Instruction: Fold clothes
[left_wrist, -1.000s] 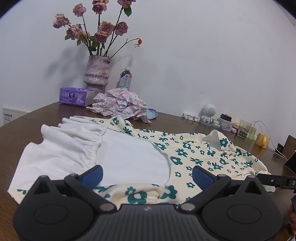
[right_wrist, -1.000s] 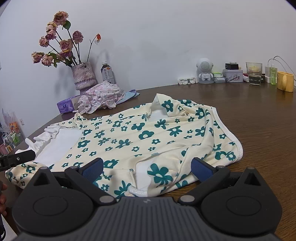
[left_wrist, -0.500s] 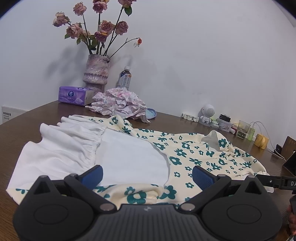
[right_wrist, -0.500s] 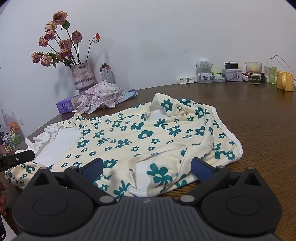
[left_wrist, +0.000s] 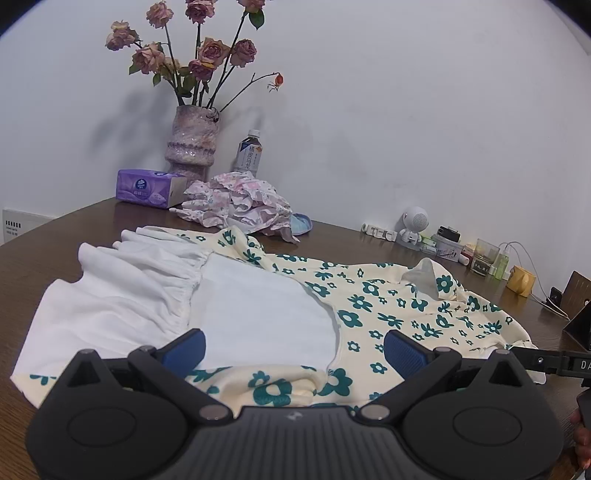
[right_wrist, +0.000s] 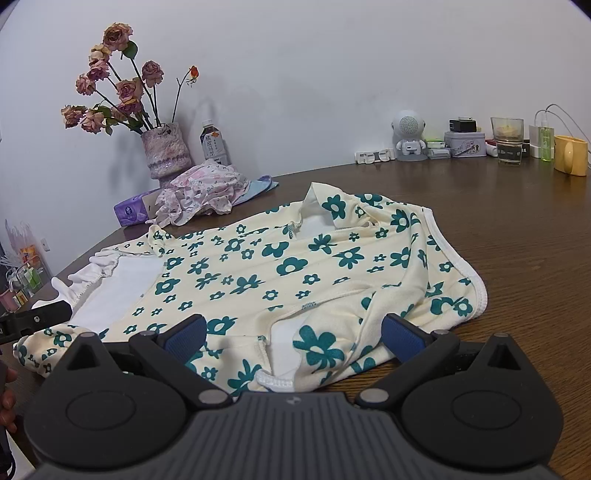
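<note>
**Both grippers poised over a flowered garment on the worktop**

While I hold both grippers low at the near edge of the brown wooden worktop (right_wrist: 517, 236), a cream garment (right_wrist: 258, 273) printed with teal flowers lies spread flat across it. From the left wrist view, the left gripper (left_wrist: 293, 349) sits above the garment's near hem, its jaws spread wide with nothing between the blue pads (left_wrist: 184, 350). A plain white panel (left_wrist: 266, 317) and a gathered white ruffle (left_wrist: 122, 295) fill the garment's left part there. From the right wrist view, the right gripper (right_wrist: 293, 338) hovers over the garment's near edge, where a white-trimmed opening (right_wrist: 275, 380) lies just ahead; its jaws are also wide apart and grip nothing.

Behind the garment, near the white wall, a crumpled pink-patterned cloth (left_wrist: 236, 206) rests beside a purple tissue pack (left_wrist: 147, 188). A mottled pink vase (left_wrist: 192, 146) of dried roses stands by a drink bottle (left_wrist: 250, 155). Along the far right edge sit a small white robot figure (right_wrist: 408, 134), a tin (right_wrist: 463, 144), a glass (right_wrist: 508, 138) and a yellow mug (right_wrist: 570, 158).
</note>
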